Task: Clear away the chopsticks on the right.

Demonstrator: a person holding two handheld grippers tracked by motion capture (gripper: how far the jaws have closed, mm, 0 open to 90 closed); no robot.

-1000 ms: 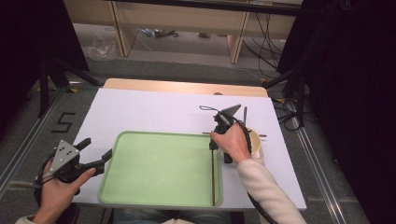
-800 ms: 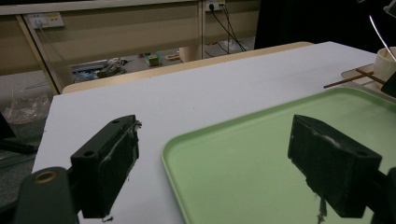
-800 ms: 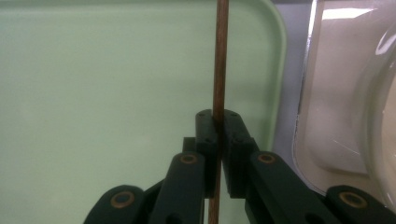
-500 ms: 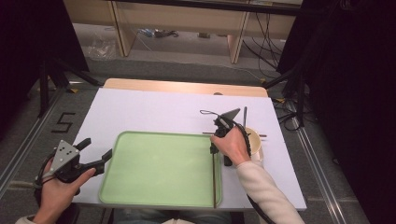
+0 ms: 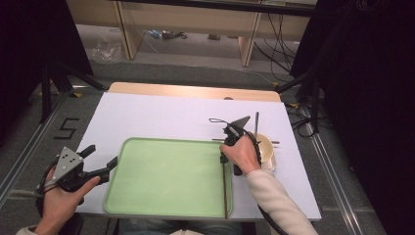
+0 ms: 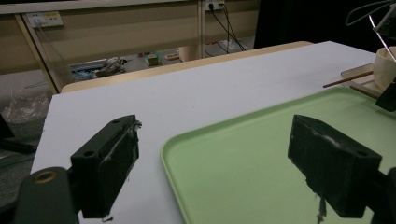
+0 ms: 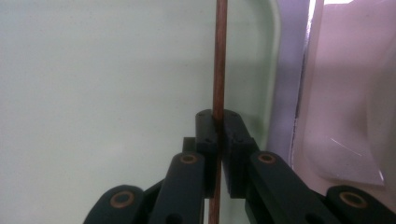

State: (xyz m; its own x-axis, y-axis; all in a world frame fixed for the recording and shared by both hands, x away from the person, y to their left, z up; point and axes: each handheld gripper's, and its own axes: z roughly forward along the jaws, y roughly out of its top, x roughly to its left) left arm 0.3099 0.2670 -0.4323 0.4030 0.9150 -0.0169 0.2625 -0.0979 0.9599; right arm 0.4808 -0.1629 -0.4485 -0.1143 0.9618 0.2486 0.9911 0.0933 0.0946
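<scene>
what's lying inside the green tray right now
One brown chopstick lies along the green tray by its right rim, pinched by the right gripper. The hand covers its top end.

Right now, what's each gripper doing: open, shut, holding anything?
Left gripper: open, holding nothing, its jaws either side of the tray edge.
Right gripper: shut on a chopstick over the tray.

Grey carpeted floor [image 5: 195,68], pale wooden desk frames [image 5: 244,19] along the far side with dangling black cables [image 5: 279,29], black curtains [image 5: 372,98] at both sides, black tape marks [image 5: 66,128] on floor, beige wall socket strip [image 6: 44,18].
</scene>
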